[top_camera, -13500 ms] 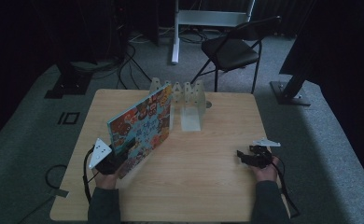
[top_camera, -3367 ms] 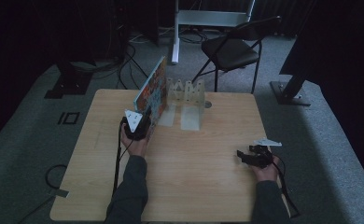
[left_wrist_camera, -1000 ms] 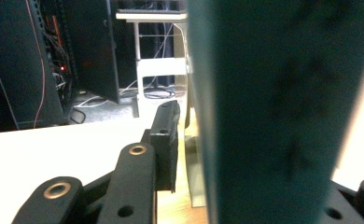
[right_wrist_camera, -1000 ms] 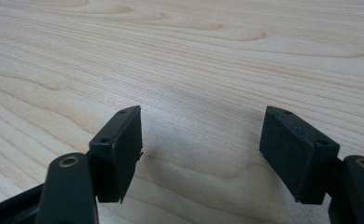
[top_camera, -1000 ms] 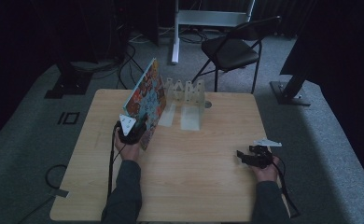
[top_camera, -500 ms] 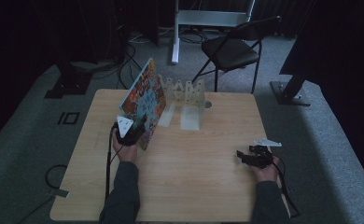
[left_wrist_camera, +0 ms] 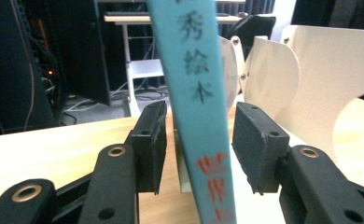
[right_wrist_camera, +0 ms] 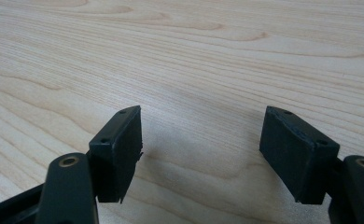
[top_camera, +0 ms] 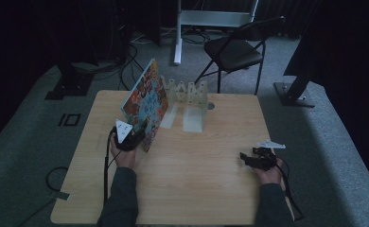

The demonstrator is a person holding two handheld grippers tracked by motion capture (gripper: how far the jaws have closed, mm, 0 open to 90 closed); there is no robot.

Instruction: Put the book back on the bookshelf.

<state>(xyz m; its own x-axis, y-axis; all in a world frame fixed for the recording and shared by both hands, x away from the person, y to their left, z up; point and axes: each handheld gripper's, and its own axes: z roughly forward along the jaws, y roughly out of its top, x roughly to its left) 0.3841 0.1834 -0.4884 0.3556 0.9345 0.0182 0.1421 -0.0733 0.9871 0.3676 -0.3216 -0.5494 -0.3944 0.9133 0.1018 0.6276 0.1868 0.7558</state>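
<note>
Left tongs [left_wrist_camera: 196,144] have just been opening, pads clear of the picture book [left_wrist_camera: 199,112] standing by the rack [top_camera: 188,92] near the table's [top_camera: 211,189] far edge; withdraw straight back; right tongs [right_wrist_camera: 201,154] gape, empty.

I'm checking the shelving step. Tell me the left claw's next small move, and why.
Probably back the left claw straight off the book. Its jaws have just been opening, with gaps beside the spine on both sides, and the book stands on edge, tilted, at the rack.
</note>
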